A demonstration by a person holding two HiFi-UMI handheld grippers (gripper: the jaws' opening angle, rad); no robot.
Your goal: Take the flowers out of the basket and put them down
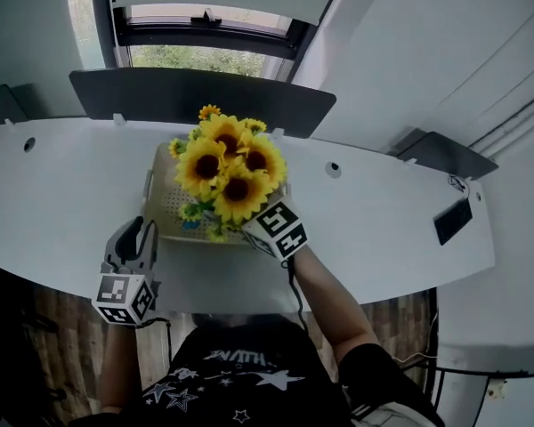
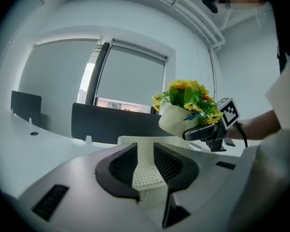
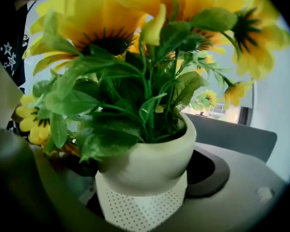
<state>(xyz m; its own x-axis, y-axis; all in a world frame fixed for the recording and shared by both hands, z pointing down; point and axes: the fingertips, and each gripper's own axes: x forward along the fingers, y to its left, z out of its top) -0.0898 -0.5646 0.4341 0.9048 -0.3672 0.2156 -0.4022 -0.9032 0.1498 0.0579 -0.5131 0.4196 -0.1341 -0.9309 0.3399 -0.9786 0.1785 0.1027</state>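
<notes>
The right tongs [image 1: 260, 231] gripped the cream round pot [image 3: 150, 163] of yellow sunflowers [image 1: 227, 167] just above the white perforated basket [image 1: 169, 198]. The left tongs [image 2: 145, 166] clamped the basket's rim. It seemed best to keep the pot upright and carry it toward 3 o'clock, onto the white surface [image 1: 383, 212].

white curved table [image 1: 62, 185] with a perforated basket [image 1: 165, 206] and a flat black object [image 1: 452, 221]

An office is shown: a long white desk [image 1: 62, 194] dotted with cable holes [image 1: 334, 168] is backed by dark divider screens [image 1: 205, 96], and the window [image 1: 205, 58] is half covered by a roller blind [image 2: 130, 76].
</notes>
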